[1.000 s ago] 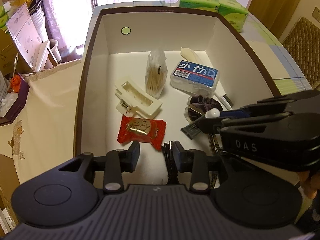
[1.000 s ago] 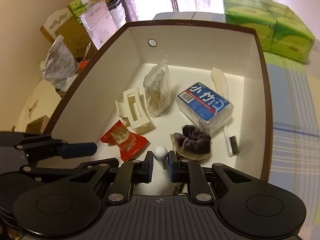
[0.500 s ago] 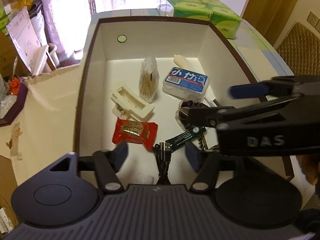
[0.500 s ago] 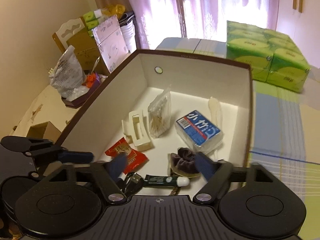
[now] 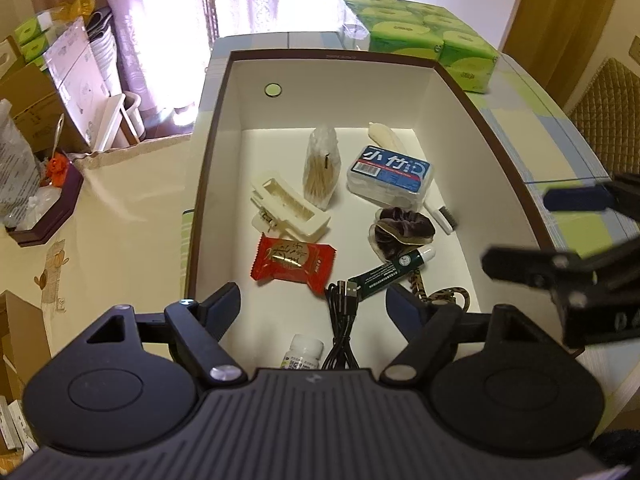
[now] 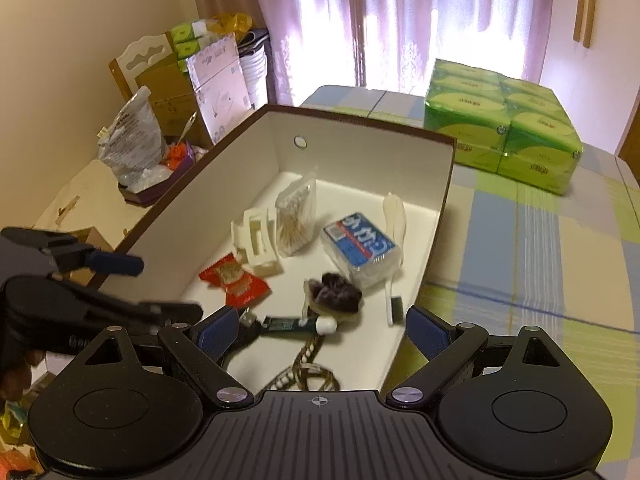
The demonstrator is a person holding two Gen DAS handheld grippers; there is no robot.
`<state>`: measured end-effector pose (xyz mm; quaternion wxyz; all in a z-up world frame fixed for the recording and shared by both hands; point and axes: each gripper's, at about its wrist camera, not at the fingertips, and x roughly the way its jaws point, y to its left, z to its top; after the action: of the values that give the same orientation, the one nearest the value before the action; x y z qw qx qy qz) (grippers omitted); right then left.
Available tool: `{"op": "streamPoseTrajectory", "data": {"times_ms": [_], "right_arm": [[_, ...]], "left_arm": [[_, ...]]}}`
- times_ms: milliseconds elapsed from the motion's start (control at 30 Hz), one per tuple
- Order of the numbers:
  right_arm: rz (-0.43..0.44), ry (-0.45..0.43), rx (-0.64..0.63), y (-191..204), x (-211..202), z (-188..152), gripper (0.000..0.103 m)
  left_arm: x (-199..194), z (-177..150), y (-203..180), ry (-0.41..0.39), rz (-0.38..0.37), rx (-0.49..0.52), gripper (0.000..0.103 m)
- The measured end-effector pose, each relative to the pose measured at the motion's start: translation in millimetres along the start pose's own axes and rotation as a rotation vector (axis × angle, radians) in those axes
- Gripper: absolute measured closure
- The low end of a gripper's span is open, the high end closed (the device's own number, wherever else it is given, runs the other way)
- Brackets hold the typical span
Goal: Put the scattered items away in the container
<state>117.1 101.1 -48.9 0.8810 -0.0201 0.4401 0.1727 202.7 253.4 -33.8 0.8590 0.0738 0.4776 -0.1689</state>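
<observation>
Dark green, the tube [image 5: 390,270] lies in the white box [image 5: 452,92] just ahead of the left gripper [image 5: 314,306], whose fingers are spread wide and hold nothing. The right gripper [image 6: 320,330] (equally spread, equally empty) hangs over the box's near end, with the black cable [image 5: 340,320] between the left fingers.

Container [image 5: 472,92]: open box, brown rim, white inside, on the bench.
Tube [image 5: 390,270]: dark green, white cap, lying flat beside the black cable [image 5: 340,320].
Snack packet [image 5: 292,260]: red, flat, near the cream hair clip [image 5: 288,208].
Scrunchie [image 5: 404,226]: dark purple, touching the tube.
</observation>
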Motion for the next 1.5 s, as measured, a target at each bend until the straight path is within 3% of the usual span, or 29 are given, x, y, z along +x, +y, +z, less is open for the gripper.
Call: {"op": "streamPoseTrajectory", "data": {"times_ms": [333,1133,1500], "right_arm": [[0.000,0.057,-0.078,7,-5,-23,0.007],[-0.011,0.019,-0.091,-3,-34,-38,0.007],[0.007,0.007,-0.114,-13,-47,-44,0.007]], "left_arm": [[-17,-3,-9,-0.043,-0.005,-0.019,0.020],[-43,-8,-37,-0.092,0.012,-0.022,0.008],[-61,-18,-57,-0.133,0.073,-0.025,0.005]]}}
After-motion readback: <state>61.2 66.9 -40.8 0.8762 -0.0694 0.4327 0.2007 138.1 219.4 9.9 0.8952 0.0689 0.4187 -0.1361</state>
